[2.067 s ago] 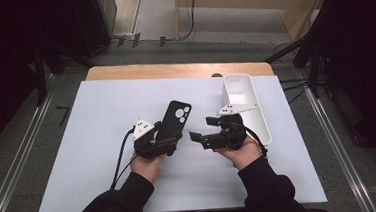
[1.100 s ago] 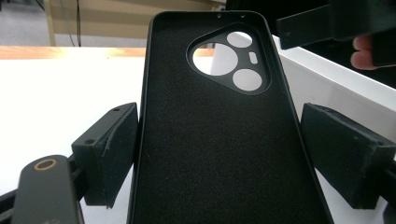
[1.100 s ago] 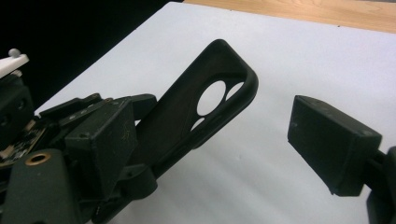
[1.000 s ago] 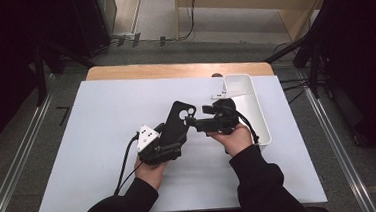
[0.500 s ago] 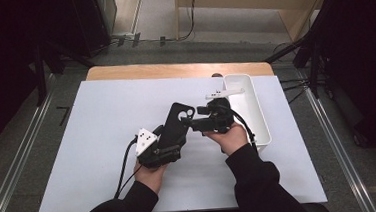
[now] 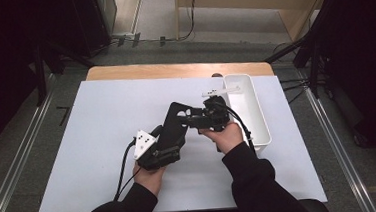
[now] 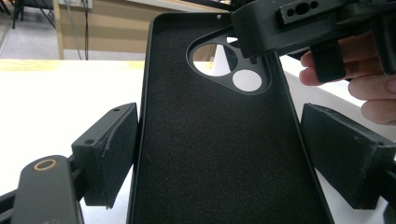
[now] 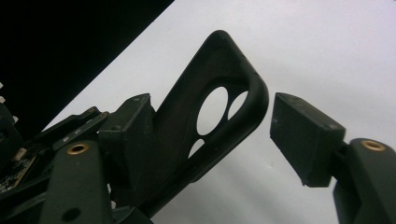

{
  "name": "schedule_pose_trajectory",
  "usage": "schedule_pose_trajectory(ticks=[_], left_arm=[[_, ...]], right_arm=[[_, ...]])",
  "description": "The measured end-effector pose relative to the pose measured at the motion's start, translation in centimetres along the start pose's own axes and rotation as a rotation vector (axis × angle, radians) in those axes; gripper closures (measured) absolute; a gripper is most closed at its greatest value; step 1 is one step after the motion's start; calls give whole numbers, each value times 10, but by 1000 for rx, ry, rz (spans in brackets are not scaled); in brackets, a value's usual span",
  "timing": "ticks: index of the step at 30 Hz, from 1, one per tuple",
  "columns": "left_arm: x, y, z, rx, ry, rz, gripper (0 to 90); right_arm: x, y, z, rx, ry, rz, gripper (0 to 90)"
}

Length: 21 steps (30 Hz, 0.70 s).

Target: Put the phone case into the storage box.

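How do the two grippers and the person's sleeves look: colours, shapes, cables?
Both grippers are black. The left gripper carries a grey three-cornered plate, and a black cable trails from it. The right gripper has its own black cable. Jaw pads are thick black blocks; brass-coloured rings mark the arms. The sleeves are black.

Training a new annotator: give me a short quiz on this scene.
1. True or false: the case lies in the bin.
2. Which gripper grips the case's plain end?
3. The jaws of the right gripper straddle: A the case's camera end, B the bin's rim, C nothing.
Key: 1 false; it is held beside the bin. 2 The left gripper. 3 A; its jaws have just been closing with the case between them, one pad not touching.
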State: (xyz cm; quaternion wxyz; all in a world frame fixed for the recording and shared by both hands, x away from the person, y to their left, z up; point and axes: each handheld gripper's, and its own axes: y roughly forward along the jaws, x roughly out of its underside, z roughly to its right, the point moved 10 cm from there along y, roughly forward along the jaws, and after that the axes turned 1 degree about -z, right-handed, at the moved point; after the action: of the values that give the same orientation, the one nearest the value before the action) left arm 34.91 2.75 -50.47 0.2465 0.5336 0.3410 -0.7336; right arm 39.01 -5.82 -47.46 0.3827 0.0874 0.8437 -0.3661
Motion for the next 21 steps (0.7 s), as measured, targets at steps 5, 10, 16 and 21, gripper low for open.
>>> schedule_pose_trajectory(ticks=[5, 10, 16, 21], left_arm=[[-1, -2, 2, -2, 9, 13, 134], [1, -2, 4, 1, 2, 1, 133], [1, -2, 4, 9, -1, 5, 133], [2, -1, 5, 15, -6, 5, 132]], right_arm=[[1, 4, -3, -21, 14, -15, 357], [1, 3, -5, -48, 46, -26, 464], [1, 2, -3, -43, 68, -33, 592], [1, 0, -2, -42, 120, -49, 641]])
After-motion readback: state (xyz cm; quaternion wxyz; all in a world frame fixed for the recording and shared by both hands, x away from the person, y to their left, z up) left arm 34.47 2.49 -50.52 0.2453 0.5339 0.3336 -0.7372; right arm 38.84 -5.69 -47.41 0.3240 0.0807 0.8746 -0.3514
